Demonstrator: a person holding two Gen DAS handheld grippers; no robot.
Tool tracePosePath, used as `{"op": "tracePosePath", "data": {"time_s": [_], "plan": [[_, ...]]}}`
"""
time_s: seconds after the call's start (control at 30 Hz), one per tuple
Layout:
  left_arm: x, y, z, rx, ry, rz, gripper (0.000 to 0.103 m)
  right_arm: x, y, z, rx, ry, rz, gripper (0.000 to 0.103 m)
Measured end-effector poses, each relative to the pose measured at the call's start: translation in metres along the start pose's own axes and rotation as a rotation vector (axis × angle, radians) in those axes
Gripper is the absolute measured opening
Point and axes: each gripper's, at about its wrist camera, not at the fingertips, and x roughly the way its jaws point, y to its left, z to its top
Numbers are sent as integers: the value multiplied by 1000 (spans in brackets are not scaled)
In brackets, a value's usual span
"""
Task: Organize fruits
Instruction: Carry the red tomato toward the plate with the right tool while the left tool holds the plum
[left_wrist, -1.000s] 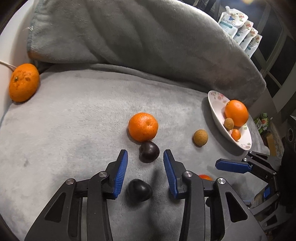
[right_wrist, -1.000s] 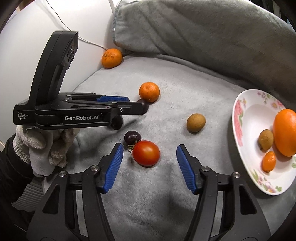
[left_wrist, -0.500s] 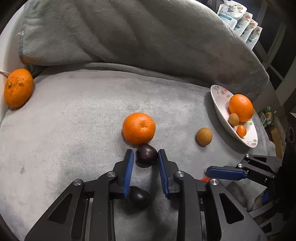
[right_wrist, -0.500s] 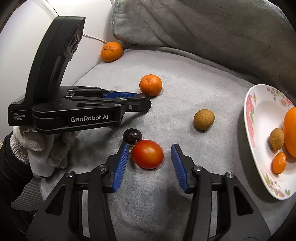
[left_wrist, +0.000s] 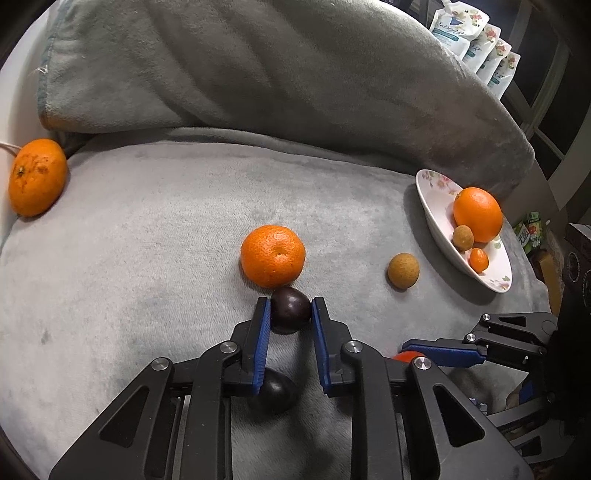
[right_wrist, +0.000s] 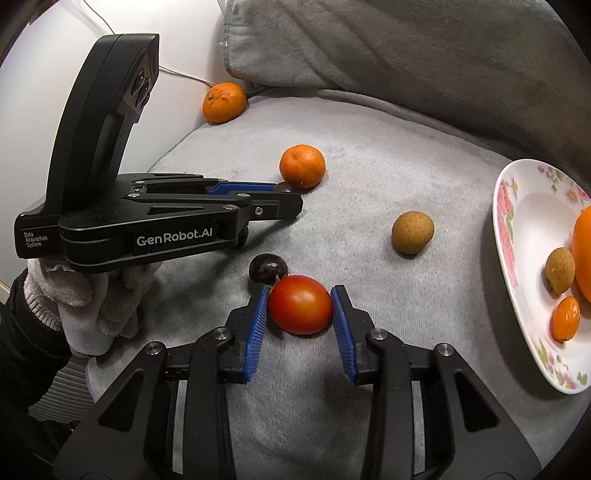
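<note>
Holding three fruits (left_wrist: 476, 229): floral plate (left_wrist: 436, 206)

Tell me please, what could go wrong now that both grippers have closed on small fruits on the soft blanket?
1. The left gripper holds the dark plum right against the mandarin; lifting may nudge it into rolling.
2. The right gripper, whose fingers have just been closing, squeezes the tomato; too much pressure could bruise it.
3. A second plum touches the tomato and may roll away.
</note>
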Motion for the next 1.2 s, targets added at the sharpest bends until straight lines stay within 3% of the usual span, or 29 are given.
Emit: {"op": "tracePosePath", "data": {"time_s": [0.5, 1.2], "plan": [[-25, -12, -1, 2, -51, -41, 20, -44, -15, -8, 38, -102, -43, 36], [-19, -81, 17, 86, -84, -155, 20, -114, -77, -37, 162, -199, -184, 36]]}}
